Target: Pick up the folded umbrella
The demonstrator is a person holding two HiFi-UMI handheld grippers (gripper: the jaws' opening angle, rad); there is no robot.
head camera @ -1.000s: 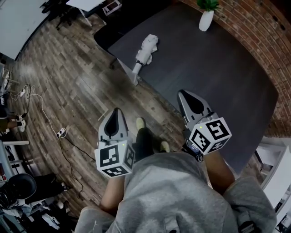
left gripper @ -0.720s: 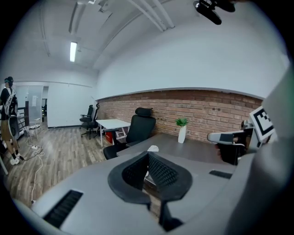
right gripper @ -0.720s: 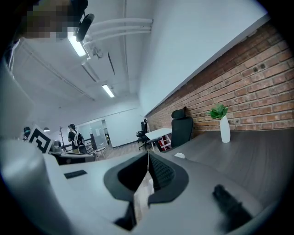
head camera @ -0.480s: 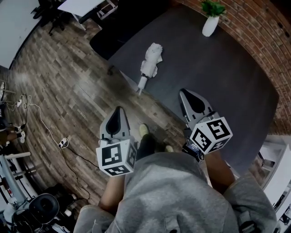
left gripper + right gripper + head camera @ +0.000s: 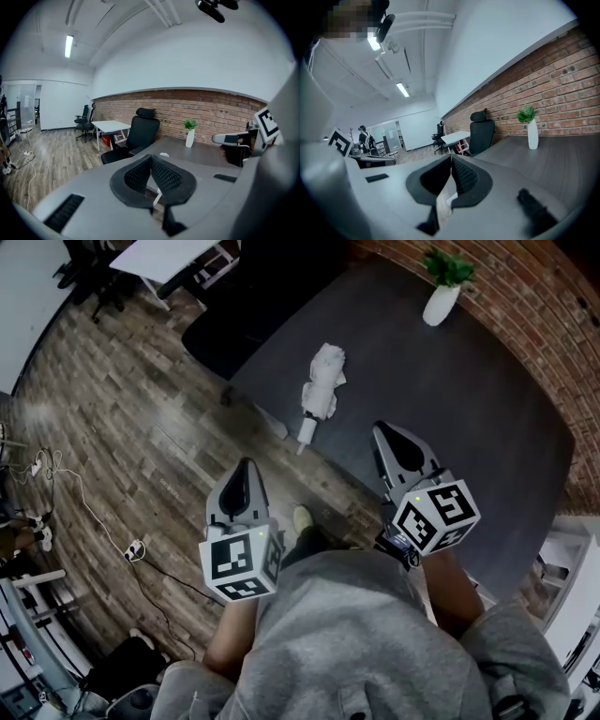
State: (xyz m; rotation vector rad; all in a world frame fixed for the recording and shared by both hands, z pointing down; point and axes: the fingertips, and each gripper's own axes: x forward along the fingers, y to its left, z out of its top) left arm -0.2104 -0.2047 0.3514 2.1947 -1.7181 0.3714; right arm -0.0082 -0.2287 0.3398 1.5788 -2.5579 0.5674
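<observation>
At near edge of desk [image 5: 469, 399]: white folded umbrella [image 5: 322, 382], handle jutting past rim. By same edge, well apart from umbrella: left gripper [image 5: 247, 465] and right gripper [image 5: 381, 429], both pressed together, empty. Likely light, with soft, slippery canopy over stiff core. Best pinched across firm handle or bundled middle.

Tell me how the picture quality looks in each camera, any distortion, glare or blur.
Head view: dim, darkened corners, yet the white folded umbrella stands out crisply on the dark table. Left gripper view: strong fisheye bending the brick wall into an arc, ceiling light blown out. Right gripper view: same fisheye, near foreground soft, the white vase sharp.
</observation>
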